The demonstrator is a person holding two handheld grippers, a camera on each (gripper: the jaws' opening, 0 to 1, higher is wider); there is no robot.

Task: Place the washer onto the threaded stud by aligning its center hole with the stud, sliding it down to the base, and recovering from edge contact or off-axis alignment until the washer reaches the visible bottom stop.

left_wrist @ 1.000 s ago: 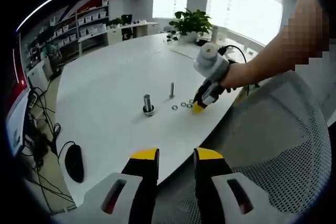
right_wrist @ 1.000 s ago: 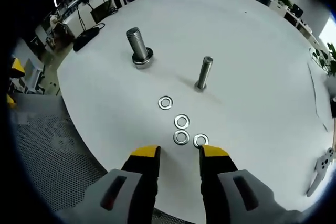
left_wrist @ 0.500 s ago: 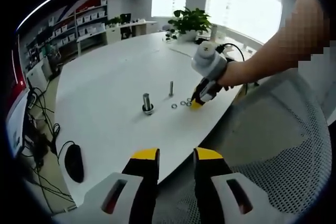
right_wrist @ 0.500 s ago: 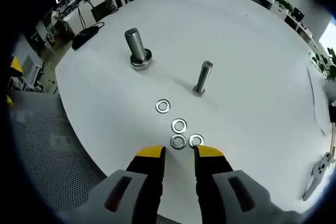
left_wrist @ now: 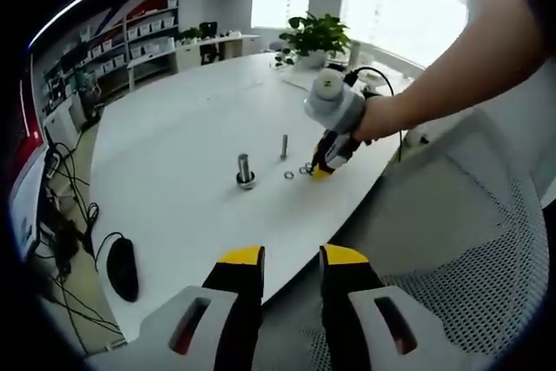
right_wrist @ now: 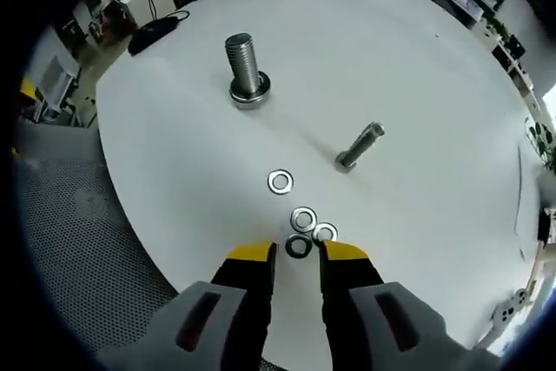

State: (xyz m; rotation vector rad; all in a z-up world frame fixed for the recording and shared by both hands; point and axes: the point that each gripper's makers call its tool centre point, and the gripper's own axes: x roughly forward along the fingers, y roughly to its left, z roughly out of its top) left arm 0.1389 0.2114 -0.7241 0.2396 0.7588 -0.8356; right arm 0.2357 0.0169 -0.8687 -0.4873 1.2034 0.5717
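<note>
On the white table (right_wrist: 417, 58) lie several loose steel washers. One washer (right_wrist: 298, 247) lies between the tips of my right gripper (right_wrist: 298, 255), whose jaws stand a narrow gap apart, low over the table. Two more washers (right_wrist: 303, 218) lie just beyond it, and another washer (right_wrist: 280, 182) lies farther out. A thick threaded stud (right_wrist: 246, 67) stands upright with a washer at its base. A thin stud (right_wrist: 359, 147) stands to its right. My left gripper (left_wrist: 293, 258) is open, holds nothing, and hangs off the table's near edge. From there the right gripper (left_wrist: 323, 167) appears by the washers (left_wrist: 288, 175).
A grey mesh chair (left_wrist: 452, 301) sits below the table's near edge. A black mouse-like object (left_wrist: 122, 268) lies off the table's left end among cables. A potted plant (left_wrist: 314, 36) and a black cable stand at the table's far end. Shelves line the back wall.
My right gripper's jaws have narrowed and it has moved forward and lower, so the nearest washer now lies between its tips. The left gripper has not moved.
</note>
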